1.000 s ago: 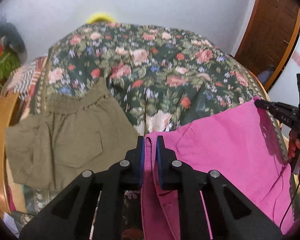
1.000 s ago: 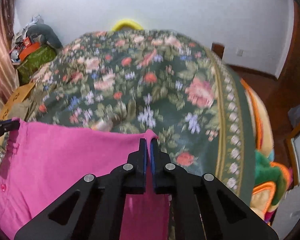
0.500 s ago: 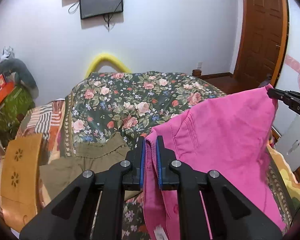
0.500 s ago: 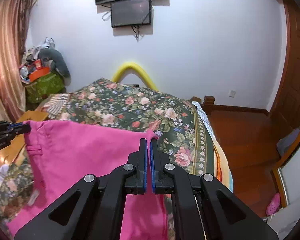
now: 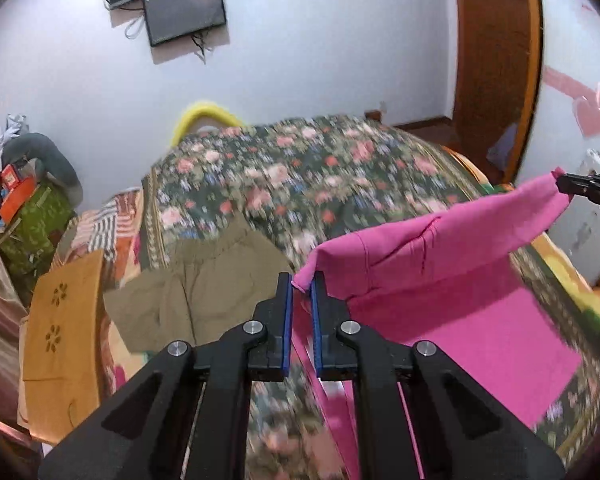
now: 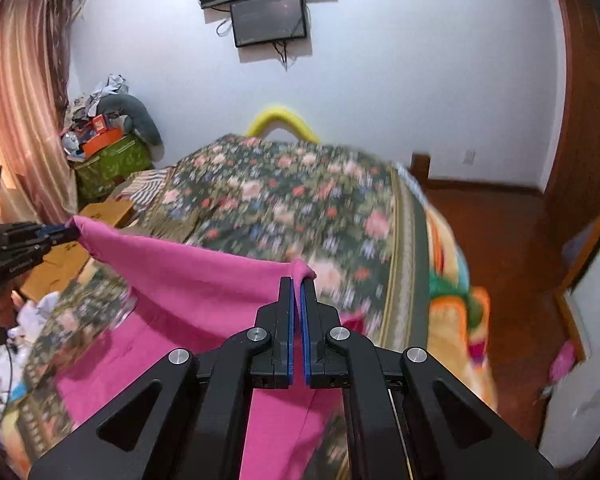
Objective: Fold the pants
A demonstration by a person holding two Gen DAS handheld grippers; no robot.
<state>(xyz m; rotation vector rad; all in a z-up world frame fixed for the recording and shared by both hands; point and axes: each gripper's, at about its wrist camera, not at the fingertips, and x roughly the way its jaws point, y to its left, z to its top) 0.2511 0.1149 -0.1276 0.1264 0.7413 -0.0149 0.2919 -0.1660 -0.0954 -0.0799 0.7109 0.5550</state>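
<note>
The pink pants [image 5: 452, 280] hang between my two grippers above the flowered bed [image 5: 300, 168], their lower part lying flat on the bedspread. My left gripper [image 5: 300, 280] is shut on one upper corner of the pants. My right gripper [image 6: 298, 280] is shut on the other upper corner; the pink cloth [image 6: 188, 276] stretches from it to the left gripper [image 6: 56, 234] seen at the far left. In the left wrist view the right gripper [image 5: 572, 186] shows at the right edge, pinching the cloth.
Olive-green shorts [image 5: 196, 280] lie on the bed to the left of the pink pants. A cardboard box [image 5: 60, 340] sits by the bed's left side. A clutter pile [image 6: 104, 148] stands at the wall. Wooden floor [image 6: 500, 240] and a door [image 5: 496, 60] lie to the right.
Both grippers first lifted the pants' top edge up off the bed, then brought it forward and lower, so the upper part now folds over the part lying on the bedspread.
</note>
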